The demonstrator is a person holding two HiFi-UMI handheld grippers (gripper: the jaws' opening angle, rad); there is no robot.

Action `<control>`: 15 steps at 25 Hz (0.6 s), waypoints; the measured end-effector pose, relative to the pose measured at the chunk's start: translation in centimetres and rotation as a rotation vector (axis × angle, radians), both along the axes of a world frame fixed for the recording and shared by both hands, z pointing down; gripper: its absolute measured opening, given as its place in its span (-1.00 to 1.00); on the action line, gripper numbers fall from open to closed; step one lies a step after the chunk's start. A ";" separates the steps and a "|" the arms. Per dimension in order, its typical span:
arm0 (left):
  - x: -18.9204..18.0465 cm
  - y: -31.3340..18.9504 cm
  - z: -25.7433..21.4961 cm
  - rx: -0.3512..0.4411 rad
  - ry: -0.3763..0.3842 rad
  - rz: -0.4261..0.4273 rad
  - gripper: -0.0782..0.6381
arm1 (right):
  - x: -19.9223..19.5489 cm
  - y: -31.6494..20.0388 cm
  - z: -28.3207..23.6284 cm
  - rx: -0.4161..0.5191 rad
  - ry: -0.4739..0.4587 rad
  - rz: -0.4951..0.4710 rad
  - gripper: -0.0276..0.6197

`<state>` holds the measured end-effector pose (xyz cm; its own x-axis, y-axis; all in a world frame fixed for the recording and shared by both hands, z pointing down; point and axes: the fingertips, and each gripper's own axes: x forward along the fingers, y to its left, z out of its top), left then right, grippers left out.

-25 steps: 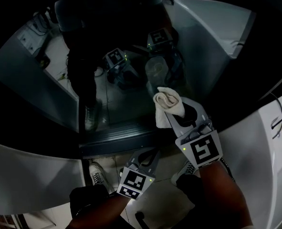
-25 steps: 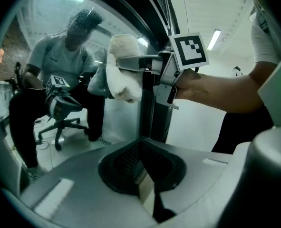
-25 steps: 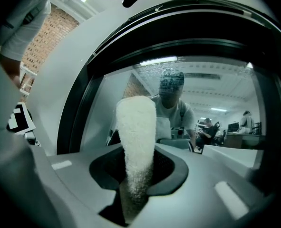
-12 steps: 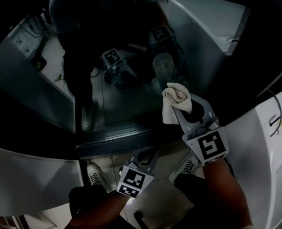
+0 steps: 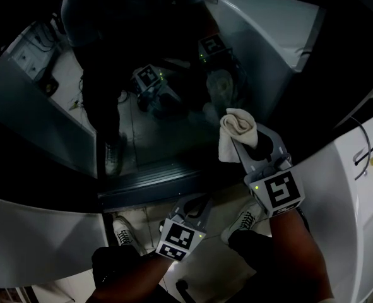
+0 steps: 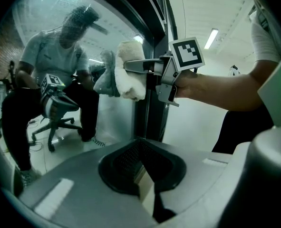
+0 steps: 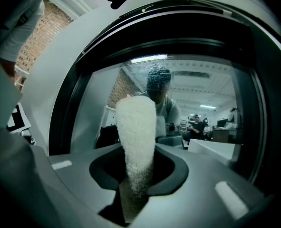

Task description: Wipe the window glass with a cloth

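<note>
Clamped by its narrow end in the right claw point(image 5: 250, 137), the cloth point(image 5: 235, 129) could drag free against the glass point(image 5: 164, 128); the left claw point(image 5: 201, 203) is closed, empty.

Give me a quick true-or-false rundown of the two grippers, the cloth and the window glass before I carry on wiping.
1. The right gripper has the cloth clamped in its jaws. True.
2. The left gripper holds a second cloth. False: its jaws are together with nothing between them.
3. The cloth is up against the window glass. True: in the left gripper view it meets its own reflection.
4. The left gripper is raised to the glass beside the right one. False: in the head view it is lower and nearer the person.
</note>
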<state>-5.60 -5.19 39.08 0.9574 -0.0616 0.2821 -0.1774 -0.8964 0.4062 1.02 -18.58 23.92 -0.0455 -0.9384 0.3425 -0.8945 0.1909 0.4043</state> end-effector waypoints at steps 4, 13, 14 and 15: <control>0.1 0.1 -0.1 0.000 0.001 0.006 -0.73 | 0.2 0.0 -0.1 0.002 0.005 0.010 -0.64; -0.3 -0.2 0.0 0.002 0.006 0.009 -0.73 | 0.9 0.1 -0.1 0.008 0.033 0.036 -0.63; -0.3 -0.2 0.0 0.000 0.006 0.009 -0.73 | 1.1 0.2 0.1 0.004 0.035 0.042 -0.63; -0.2 -0.2 0.0 -0.001 0.008 0.009 -0.73 | 1.3 0.2 0.2 0.001 0.037 0.046 -0.63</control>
